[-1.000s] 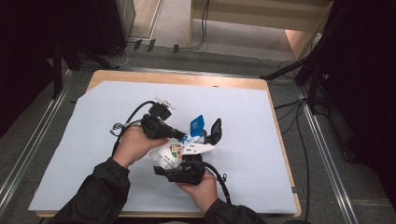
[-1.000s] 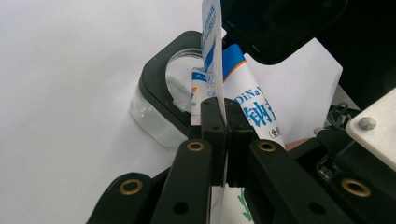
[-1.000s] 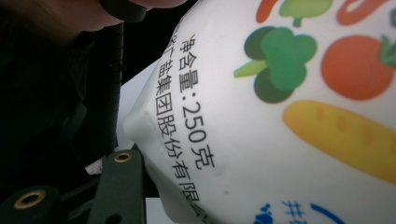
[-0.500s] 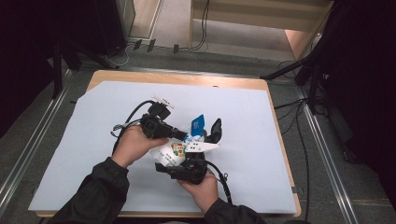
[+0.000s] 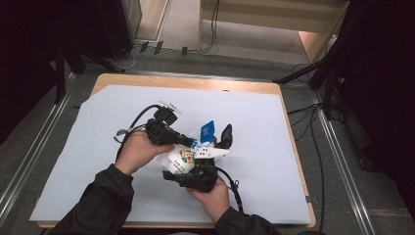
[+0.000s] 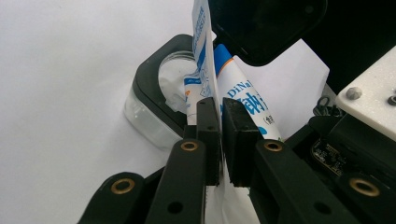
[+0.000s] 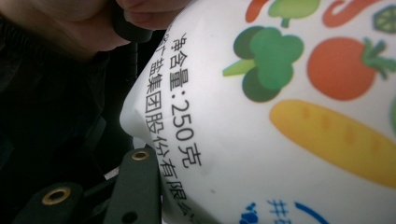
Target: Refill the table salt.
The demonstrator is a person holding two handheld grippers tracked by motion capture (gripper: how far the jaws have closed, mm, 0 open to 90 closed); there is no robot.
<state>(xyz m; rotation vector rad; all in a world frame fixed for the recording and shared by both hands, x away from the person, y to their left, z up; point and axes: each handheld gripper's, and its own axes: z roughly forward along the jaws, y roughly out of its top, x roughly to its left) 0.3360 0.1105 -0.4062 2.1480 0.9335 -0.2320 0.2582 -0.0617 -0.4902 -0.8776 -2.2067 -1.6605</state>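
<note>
A wooden table (image 5: 274,89) fills the middle of the high view, most of it under a pale blue sheet (image 5: 107,147); low in the centre of that frame a person's two hands meet over a white bag (image 5: 182,157) printed with vegetables, which lies between the two grippers just below the frame's centre; the left gripper (image 5: 188,142) reaches in from the left of the bag, and in the left gripper view its two black jaws stand pressed together at the frame's centre on the thin blue-and-white top edge of the bag (image 6: 205,70); the right gripper (image 5: 198,176) sits below the bag in the high view, and the right gripper view has the bag (image 7: 280,121) spread over the right and centre of the frame against one black jaw at the lower left; whether that gripper clamps the bag I cannot tell; a small blue card (image 5: 208,129) stands just above the bag.
</note>
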